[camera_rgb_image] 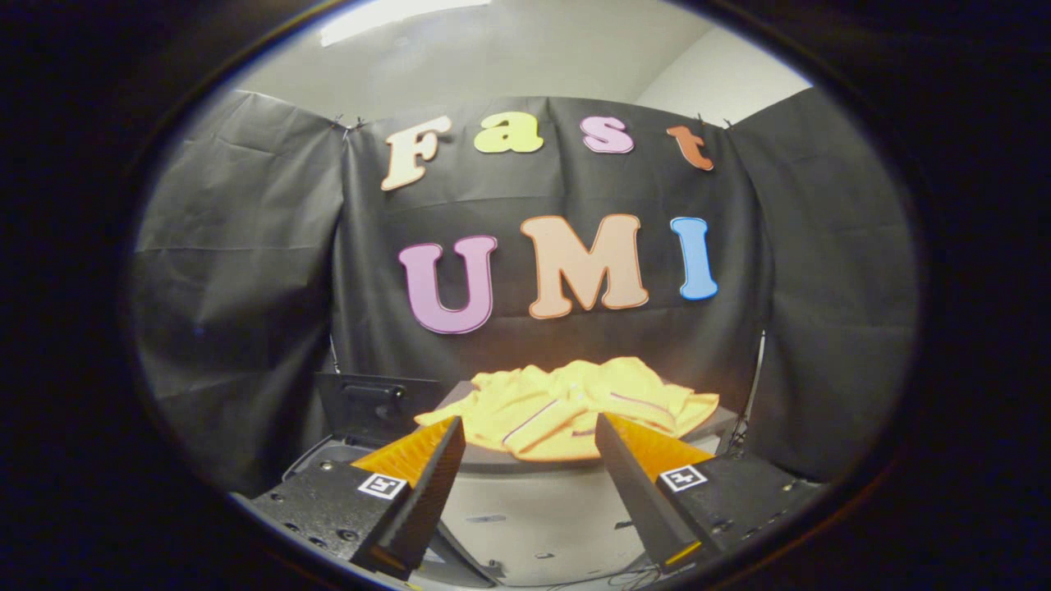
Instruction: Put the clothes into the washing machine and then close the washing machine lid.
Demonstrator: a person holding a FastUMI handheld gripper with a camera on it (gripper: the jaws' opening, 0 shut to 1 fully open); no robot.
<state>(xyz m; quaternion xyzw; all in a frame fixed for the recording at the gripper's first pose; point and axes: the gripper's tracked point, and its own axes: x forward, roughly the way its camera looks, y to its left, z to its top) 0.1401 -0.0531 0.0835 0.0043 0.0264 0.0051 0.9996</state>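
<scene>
Gripper view: near to far.
Gripper (530,435): fingers spread wide, holding nothing.
Clothes (566,406): yellow garment with thin dark stripes, crumpled in a heap on a grey raised surface (525,464), just ahead of and between the fingertips.
Dark unit (369,406): beside the heap, partly hidden by one finger; cannot tell what it is.
Wall (246,287): black cloth behind.

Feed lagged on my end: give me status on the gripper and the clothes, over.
Gripper open, fingers spread, holding nothing. Yellow clothes heaped on a round table just beyond the fingertips. Nothing between fingers and clothes. Dark raised lid beside the table.
</scene>
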